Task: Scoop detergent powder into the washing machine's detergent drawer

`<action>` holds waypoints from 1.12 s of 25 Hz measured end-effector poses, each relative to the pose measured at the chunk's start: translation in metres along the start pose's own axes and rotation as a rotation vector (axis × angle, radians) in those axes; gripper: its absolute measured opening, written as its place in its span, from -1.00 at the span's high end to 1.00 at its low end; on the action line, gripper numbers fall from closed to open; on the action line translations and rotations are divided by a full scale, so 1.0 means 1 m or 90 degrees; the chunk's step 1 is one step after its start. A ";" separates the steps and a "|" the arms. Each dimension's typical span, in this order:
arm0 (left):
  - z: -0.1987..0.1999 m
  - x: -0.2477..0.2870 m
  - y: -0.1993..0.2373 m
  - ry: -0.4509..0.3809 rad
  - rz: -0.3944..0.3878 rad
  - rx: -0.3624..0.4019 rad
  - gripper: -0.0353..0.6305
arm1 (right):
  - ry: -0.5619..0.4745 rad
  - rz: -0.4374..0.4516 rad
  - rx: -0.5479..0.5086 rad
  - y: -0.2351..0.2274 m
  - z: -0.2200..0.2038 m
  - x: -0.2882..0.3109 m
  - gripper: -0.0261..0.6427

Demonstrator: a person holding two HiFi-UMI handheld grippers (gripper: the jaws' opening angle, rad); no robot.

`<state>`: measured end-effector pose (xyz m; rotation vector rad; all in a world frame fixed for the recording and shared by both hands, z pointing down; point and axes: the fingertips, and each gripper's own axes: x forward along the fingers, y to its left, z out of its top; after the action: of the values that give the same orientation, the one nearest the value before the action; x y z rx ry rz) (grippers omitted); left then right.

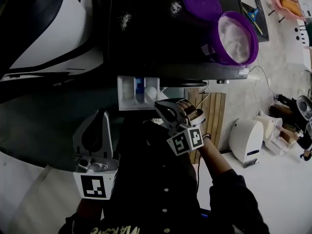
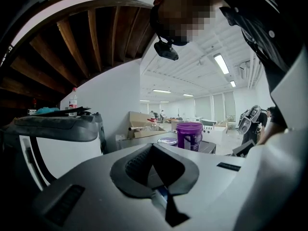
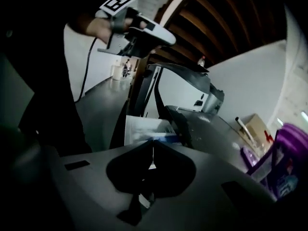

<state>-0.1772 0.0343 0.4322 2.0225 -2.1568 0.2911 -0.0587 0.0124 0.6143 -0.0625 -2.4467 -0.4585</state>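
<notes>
The dark washing machine top (image 1: pixel 161 38) fills the upper half of my head view. An open purple tub (image 1: pixel 254 43) of powder sits at its right end, its lid (image 1: pixel 201 3) lies just beside it, and there are two dustings of spilled powder (image 1: pixel 126 19).

The white drawer (image 1: pixel 131 106) is pulled out from the machine's front edge. A pale lump sits in its right compartment, and I can't tell whether it's powder or a scoop.

My right gripper (image 3: pixel 153 147) is clenched shut just beside the drawer's right front corner, and I see nothing between its jaws. My left gripper (image 2: pixel 153 147) is also closed and empty, low and well apart to the left.

I judge the work now is at the drawer itself. I'd keep the right jaws over the compartment and inside its walls, and move slowly so no powder goes over the rim.

The machine's front stands right behind the drawer, so the free approach is from above and in front. There's open floor to the right towards a white appliance (image 1: pixel 246 140), and my own body crowds the space below.
</notes>
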 end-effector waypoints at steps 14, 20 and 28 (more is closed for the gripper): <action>-0.007 0.001 0.001 0.009 -0.002 -0.005 0.88 | -0.015 -0.037 -0.078 0.006 0.004 -0.002 0.83; 0.008 0.004 0.003 -0.009 -0.001 -0.004 0.88 | -0.119 -0.023 0.491 -0.039 0.000 -0.012 0.83; 0.037 0.014 0.003 -0.041 -0.010 0.008 0.88 | -0.158 -0.002 0.700 -0.058 -0.007 -0.035 0.83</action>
<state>-0.1805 0.0119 0.4002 2.0828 -2.1801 0.2426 -0.0362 -0.0422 0.5800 0.3611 -2.5972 0.9642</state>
